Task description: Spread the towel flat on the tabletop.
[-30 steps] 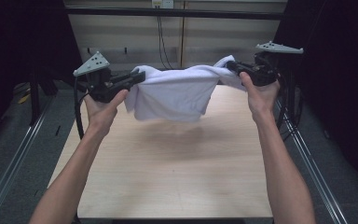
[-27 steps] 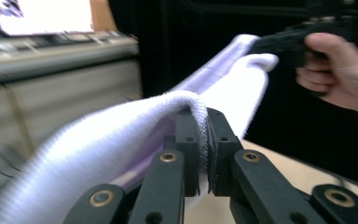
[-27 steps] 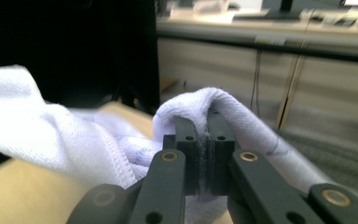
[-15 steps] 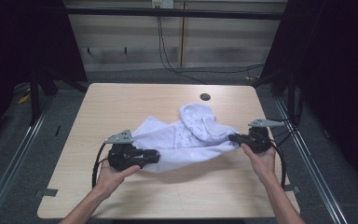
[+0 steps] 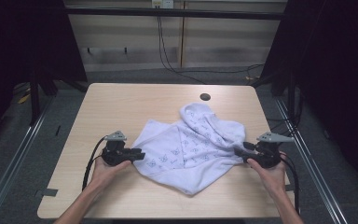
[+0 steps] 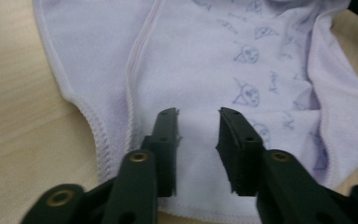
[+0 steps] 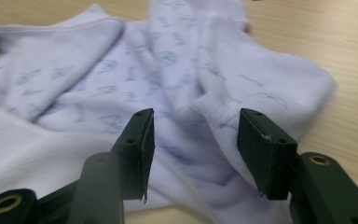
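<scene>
Underneath, the pale wood-grain table (image 5: 121, 112) carries 1 dark round hole (image 5: 205, 97) at its far edge; grey floor, metal rails and hanging cables surround it. No writing is readable, just small blue printed figures on the white cloth (image 5: 191, 144). It lies crumpled between the 2 grippers. The left gripper (image 6: 198, 135) has just narrowed its parted jaws, the right gripper (image 7: 193, 140) has just spread wide; cloth lies between each pair, unpinched.
</scene>
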Demonstrator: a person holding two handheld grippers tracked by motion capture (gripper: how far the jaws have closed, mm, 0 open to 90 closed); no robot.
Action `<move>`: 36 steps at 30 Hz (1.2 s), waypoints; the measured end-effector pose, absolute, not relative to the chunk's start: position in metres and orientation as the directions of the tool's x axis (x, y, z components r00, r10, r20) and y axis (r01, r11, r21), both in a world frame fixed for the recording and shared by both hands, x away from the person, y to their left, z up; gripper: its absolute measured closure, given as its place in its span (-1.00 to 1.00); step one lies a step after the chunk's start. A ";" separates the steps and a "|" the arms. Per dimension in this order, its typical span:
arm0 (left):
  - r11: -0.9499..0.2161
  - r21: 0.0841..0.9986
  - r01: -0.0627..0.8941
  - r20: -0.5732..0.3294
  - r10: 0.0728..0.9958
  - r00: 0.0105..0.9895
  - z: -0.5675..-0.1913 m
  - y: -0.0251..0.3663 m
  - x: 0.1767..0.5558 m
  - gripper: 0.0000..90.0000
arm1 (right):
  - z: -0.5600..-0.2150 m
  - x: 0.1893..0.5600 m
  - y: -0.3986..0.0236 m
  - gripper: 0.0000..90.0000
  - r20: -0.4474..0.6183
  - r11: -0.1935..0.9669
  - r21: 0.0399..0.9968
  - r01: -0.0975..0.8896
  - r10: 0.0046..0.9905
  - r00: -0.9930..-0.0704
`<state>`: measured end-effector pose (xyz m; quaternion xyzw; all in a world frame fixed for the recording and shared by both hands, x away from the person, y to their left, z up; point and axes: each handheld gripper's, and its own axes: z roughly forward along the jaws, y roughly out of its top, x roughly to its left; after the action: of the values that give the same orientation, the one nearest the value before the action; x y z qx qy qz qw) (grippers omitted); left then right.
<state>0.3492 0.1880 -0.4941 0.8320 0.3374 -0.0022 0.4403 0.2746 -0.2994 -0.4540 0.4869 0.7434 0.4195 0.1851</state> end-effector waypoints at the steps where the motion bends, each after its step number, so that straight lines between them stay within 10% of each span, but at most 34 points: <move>1: -0.428 0.712 0.557 -0.279 0.556 0.783 -0.499 0.184 0.349 0.61 | -0.454 0.271 -0.292 0.03 0.139 0.182 0.804 0.566 0.868 -0.476; 20: -0.568 0.656 0.497 -0.308 0.399 0.864 -0.491 0.163 0.274 0.66 | -0.474 0.241 -0.203 0.00 0.193 0.367 0.749 0.551 0.676 -0.711; 26: -0.372 0.770 0.517 -0.351 0.429 0.832 -0.472 0.176 0.301 0.54 | -0.489 0.241 -0.159 -0.01 0.203 0.444 0.727 0.523 0.589 -0.782; 31: -0.307 0.772 0.556 -0.324 0.562 0.761 -0.481 0.200 0.328 0.45 | -0.496 0.246 -0.150 0.74 0.175 0.508 0.695 0.510 0.568 -0.804; 36: -0.400 0.761 0.511 -0.233 0.566 0.791 -0.493 0.190 0.332 0.47 | -0.495 0.255 -0.175 0.87 0.172 0.504 0.684 0.528 0.592 -0.788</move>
<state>0.3325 0.1901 -0.4931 0.8361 0.3220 0.0311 0.4431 0.2549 -0.1755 -0.4950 0.3232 0.8661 0.3791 0.0420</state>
